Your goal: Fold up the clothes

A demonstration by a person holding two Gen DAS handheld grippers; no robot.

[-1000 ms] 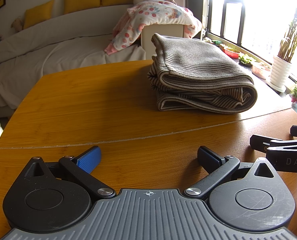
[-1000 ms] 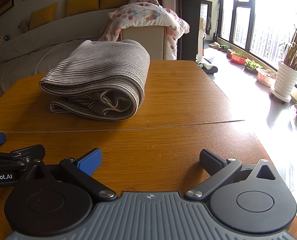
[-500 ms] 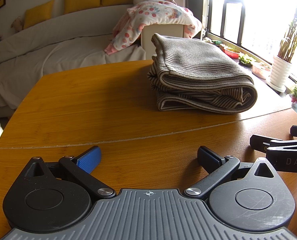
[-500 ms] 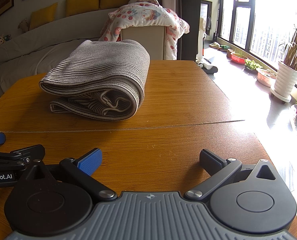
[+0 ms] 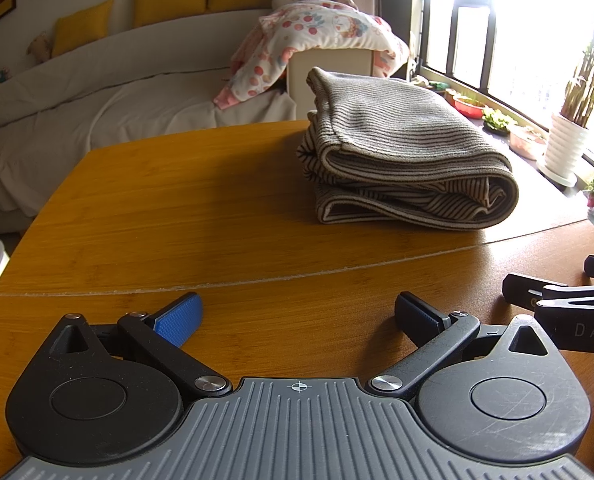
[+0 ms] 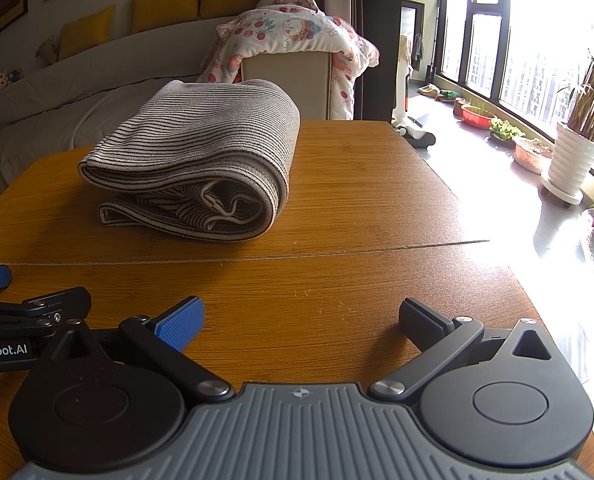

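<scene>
At the bottom of both views, left tongs [image 5: 297, 316] and right tongs [image 6: 301, 318] stand spread wide, holding nothing. Folded cloth [image 5: 405, 160] lies on bench [image 5: 177, 208], long axis running away, rolled edge facing tongs.

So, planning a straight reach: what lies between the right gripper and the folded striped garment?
Only bare wooden table with its seam line, seen in the right wrist view.

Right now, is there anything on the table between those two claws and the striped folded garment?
Nothing visible. Only bare wooden table lies between the open right gripper and the folded striped garment, and likewise ahead of the open left gripper. The grippers sit side by side, neither blocking the other.
</scene>
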